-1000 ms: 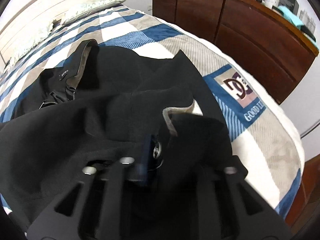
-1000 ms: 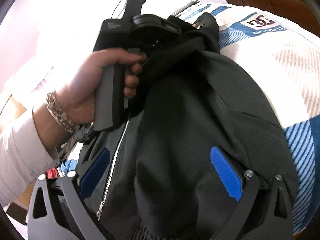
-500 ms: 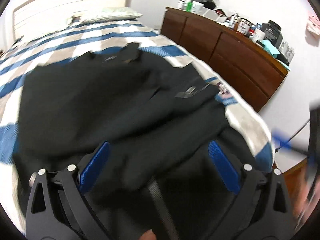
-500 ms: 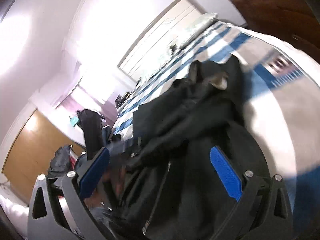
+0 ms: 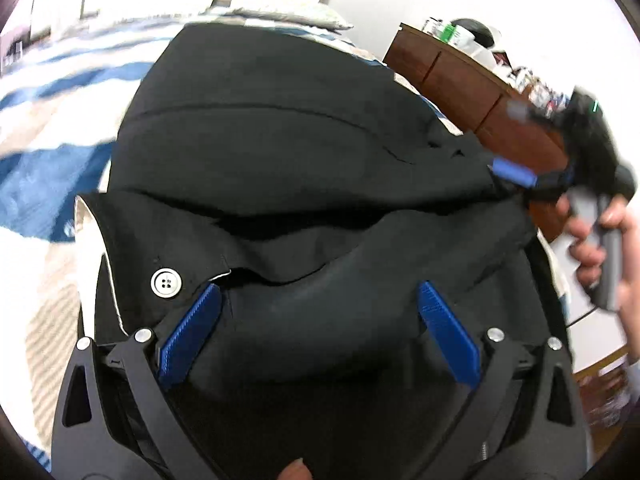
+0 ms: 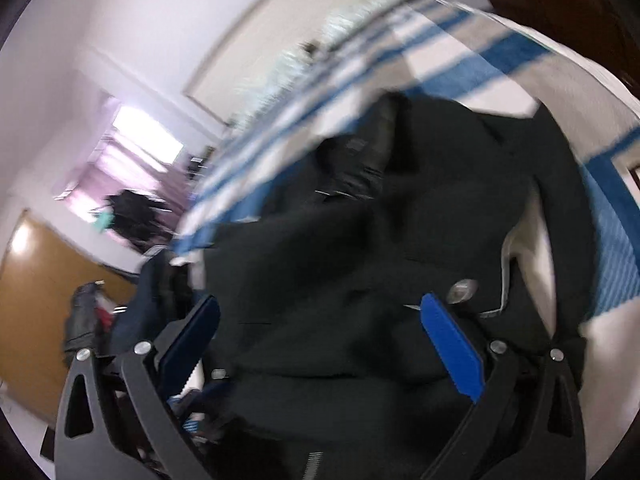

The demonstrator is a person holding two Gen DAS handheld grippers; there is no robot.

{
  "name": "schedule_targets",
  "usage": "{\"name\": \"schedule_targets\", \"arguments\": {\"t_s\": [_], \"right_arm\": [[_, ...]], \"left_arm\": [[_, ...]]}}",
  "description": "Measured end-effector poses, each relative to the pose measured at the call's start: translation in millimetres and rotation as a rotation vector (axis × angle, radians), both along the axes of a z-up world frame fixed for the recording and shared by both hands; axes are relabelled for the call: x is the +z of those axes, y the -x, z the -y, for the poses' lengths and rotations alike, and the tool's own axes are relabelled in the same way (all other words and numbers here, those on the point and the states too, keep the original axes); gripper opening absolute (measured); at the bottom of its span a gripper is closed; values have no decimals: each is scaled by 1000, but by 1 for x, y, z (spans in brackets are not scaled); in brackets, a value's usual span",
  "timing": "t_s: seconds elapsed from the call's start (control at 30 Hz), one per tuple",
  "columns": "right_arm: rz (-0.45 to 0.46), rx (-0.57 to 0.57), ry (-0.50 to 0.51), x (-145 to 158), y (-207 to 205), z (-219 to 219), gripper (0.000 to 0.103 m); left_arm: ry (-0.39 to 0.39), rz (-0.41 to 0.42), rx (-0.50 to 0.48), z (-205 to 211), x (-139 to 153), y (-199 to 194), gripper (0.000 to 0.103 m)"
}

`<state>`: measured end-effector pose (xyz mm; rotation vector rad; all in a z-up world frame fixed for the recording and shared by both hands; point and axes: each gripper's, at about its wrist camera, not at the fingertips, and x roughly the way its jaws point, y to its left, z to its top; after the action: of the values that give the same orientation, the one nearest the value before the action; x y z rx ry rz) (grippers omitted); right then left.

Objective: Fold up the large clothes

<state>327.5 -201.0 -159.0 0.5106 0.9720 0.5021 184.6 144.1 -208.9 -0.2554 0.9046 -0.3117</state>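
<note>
Left wrist: black jacket (image 5: pixel 280 152) on bed (image 5: pixel 44 168)

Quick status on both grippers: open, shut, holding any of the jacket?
Left gripper: open wide, black jacket beneath it, nothing pinched.
Right gripper: open, over the jacket, gripping nothing.

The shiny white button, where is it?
In the left wrist view the button sits low on the left, on the black jacket, just beside the left tongs' blue left pad.
</note>
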Motion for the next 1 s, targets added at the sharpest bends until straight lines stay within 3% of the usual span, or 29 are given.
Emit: {"name": "schedule_targets", "arguments": {"t_s": [0.17, 0.37, 0.53, 0.67, 0.77, 1.0], "right_arm": [[-28, 26, 43, -22, -2, 9, 98], [-2, 52, 156, -6, 13, -8, 98], [22, 114, -52, 18, 56, -23, 98], [-91, 163, -203, 3, 74, -55, 98], [-142, 142, -228, -16, 67, -74, 98], [-219, -37, -297, -52, 15, -80, 99]], "left_arm": [[-24, -9, -7, -3, -5, -16, 96], [-25, -30, -2, -11, -13, -38, 97], [-14, -12, -7, -13, -11, -30, 97], [-43, 19, -4, -10, 2, -4, 96], [-39, 42, -15, -9, 8, 8, 97], [-17, 52, -24, -8, 10, 19, 97]]}}
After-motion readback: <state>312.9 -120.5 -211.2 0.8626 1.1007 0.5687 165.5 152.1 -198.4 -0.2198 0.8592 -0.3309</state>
